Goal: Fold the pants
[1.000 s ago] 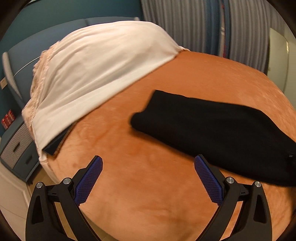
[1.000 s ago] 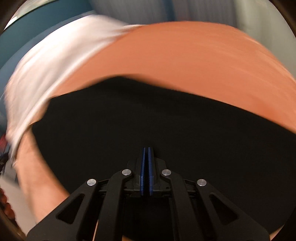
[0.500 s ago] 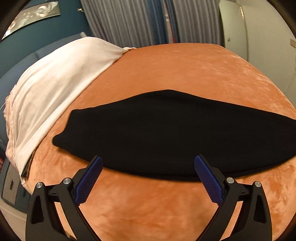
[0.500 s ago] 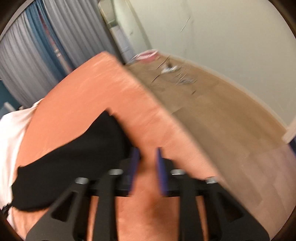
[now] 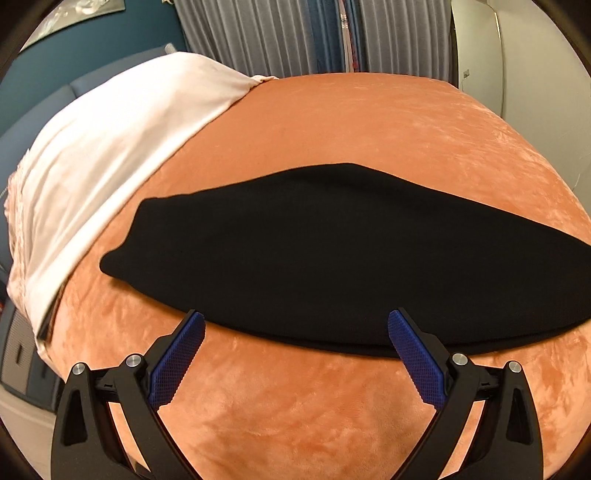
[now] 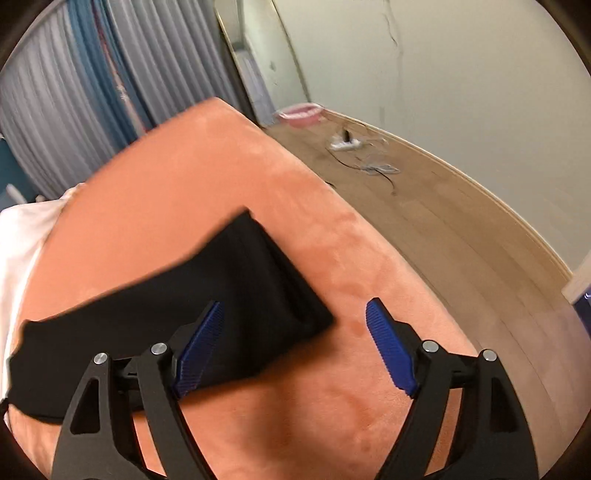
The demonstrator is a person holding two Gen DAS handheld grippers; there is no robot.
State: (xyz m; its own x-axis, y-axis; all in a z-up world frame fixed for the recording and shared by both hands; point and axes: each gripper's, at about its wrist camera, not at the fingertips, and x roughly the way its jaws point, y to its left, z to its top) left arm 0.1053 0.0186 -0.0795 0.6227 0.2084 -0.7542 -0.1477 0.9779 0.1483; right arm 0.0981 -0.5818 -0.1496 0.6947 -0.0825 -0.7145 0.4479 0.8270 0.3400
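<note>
The black pants (image 5: 314,254) lie flat as one long folded strip across the orange bed (image 5: 332,122). My left gripper (image 5: 293,332) is open and empty, just above the strip's near edge, around its middle. In the right wrist view the same pants (image 6: 207,302) show one end with layered edges. My right gripper (image 6: 295,321) is open and empty over that end's near corner, left fingertip (image 6: 207,332) above the cloth, right one above bare bed.
A white sheet (image 5: 110,147) covers the bed's far left part. Curtains (image 5: 295,33) hang behind the bed. To the right the bed edge drops to a wooden floor (image 6: 461,229) with a power strip and cables (image 6: 347,144) and a pink basin (image 6: 299,112).
My right gripper has let go of the pants, opened wide and swung to the strip's right end. My left gripper stays open and has come over the strip's middle.
</note>
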